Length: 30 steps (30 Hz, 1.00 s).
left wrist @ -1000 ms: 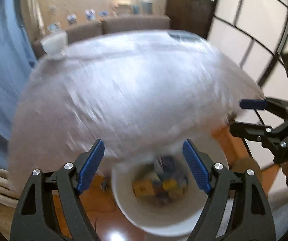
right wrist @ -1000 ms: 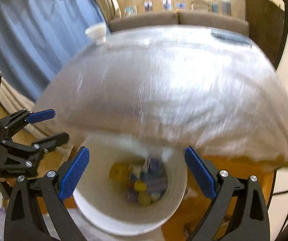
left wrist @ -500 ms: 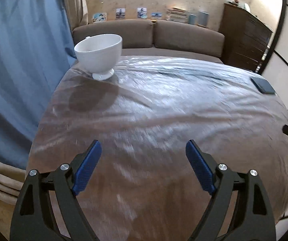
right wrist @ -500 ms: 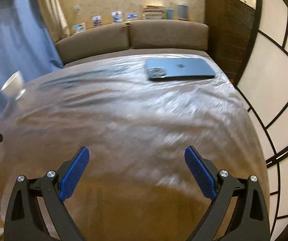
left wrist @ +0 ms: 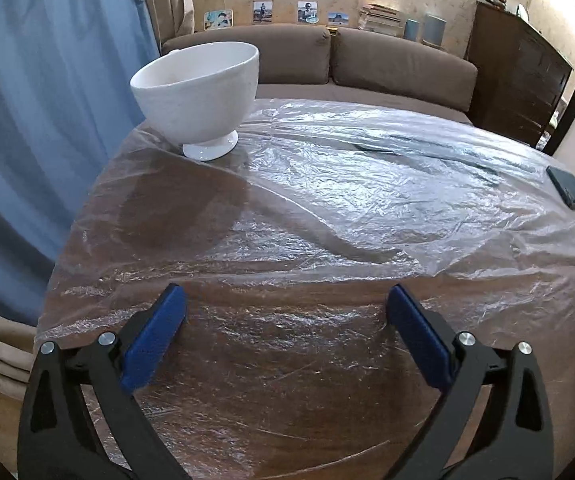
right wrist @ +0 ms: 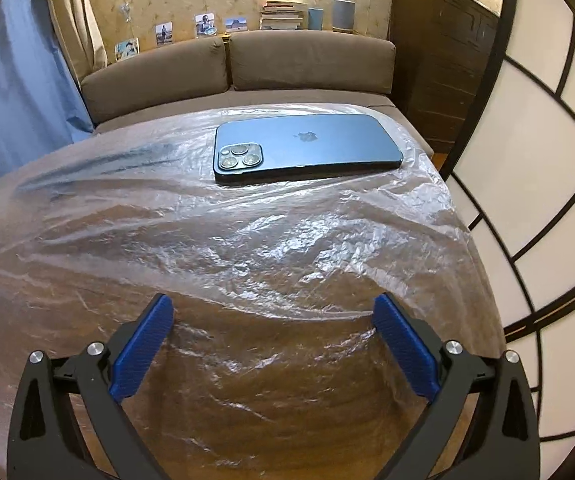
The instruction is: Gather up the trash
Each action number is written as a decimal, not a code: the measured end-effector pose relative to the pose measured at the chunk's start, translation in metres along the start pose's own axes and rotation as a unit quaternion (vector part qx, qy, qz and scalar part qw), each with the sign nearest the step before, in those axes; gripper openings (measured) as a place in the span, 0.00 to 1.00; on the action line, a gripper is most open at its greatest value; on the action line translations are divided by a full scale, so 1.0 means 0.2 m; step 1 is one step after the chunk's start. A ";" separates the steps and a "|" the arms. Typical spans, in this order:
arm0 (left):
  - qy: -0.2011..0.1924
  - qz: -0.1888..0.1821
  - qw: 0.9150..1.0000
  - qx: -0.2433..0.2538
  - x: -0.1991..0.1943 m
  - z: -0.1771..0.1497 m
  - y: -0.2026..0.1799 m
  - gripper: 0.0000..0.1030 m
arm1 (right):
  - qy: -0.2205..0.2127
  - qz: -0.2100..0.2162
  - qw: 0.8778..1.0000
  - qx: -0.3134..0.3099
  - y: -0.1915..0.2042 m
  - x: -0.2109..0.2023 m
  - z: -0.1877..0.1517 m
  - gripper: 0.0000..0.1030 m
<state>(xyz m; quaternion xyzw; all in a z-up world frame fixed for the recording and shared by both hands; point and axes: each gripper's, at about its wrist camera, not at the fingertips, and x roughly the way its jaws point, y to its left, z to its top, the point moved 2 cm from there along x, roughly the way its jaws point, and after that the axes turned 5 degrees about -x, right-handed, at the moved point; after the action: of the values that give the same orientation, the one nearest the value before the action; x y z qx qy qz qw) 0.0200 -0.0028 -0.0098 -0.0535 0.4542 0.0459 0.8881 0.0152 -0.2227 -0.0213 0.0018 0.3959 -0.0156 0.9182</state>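
Left wrist view: the left hand-held gripper, jaws just spread wide and empty, hovers above the clear plastic sheet across the tabletop, a white footed bowl weighting its far-left corner; right wrist view: the right hand-held gripper, likewise just opened and empty, faces the blue iPhone pinning the far-right corner

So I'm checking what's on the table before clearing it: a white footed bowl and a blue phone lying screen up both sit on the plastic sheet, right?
Not quite. The phone lies screen down: the right wrist view shows its back, with the camera lenses and logo facing up. The white footed bowl and the phone do both sit on the plastic sheet.
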 end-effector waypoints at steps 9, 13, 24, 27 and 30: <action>0.001 0.000 1.000 0.001 -0.01 0.01 0.01 0.99 | 0.001 -0.003 1.000 -0.001 0.02 0.01 -0.01 0.96; 0.001 0.000 1.000 0.001 -0.01 0.01 0.01 0.99 | 0.001 -0.002 1.000 -0.001 0.03 0.01 -0.01 0.96; 0.002 0.000 1.000 0.001 -0.01 0.01 0.01 0.99 | 0.001 -0.002 1.000 -0.001 0.03 0.01 -0.01 0.96; 0.002 0.000 1.000 0.001 -0.01 0.01 0.01 0.99 | 0.001 -0.002 1.000 -0.001 0.03 0.01 -0.01 0.96; 0.002 0.000 1.000 0.001 -0.01 0.01 0.01 0.99 | 0.001 -0.002 1.000 -0.001 0.02 0.01 -0.01 0.96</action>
<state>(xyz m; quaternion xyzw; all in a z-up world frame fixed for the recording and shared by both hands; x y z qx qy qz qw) 0.0206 -0.0010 -0.0066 -0.0527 0.4557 0.0452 0.8874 0.0151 -0.2183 -0.0235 0.0002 0.3966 -0.0172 0.9179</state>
